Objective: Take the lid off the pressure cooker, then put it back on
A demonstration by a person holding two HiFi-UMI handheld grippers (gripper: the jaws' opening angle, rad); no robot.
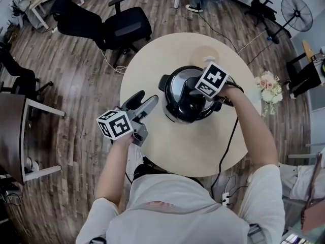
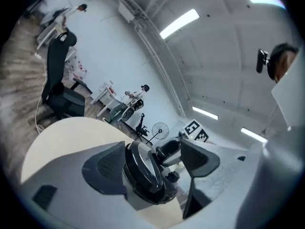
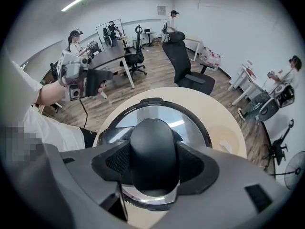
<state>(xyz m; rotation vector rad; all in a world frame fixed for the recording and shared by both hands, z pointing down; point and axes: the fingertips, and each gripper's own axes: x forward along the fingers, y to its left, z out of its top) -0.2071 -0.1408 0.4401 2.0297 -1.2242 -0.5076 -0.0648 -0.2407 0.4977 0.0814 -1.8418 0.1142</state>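
Observation:
A black pressure cooker (image 1: 175, 111) with a steel lid (image 1: 177, 85) stands in the middle of the round beige table (image 1: 152, 60). My right gripper (image 1: 194, 100) points steeply down over it. In the right gripper view its jaws (image 3: 155, 165) are shut on the lid's black handle (image 3: 155, 142), one pad pressing each side. My left gripper (image 1: 147, 99) hovers to the left of the cooker, level and aimed at it, jaws open and empty. In the left gripper view the cooker (image 2: 147, 173) shows between the open fingers (image 2: 112, 163), apart from them.
A black cord (image 1: 226, 151) runs from the cooker over the table's near right edge. A bunch of flowers (image 1: 269, 85) stands right of the table, a black office chair (image 1: 119, 27) behind it, a fan (image 1: 297, 6) at the far right. People sit at desks farther off.

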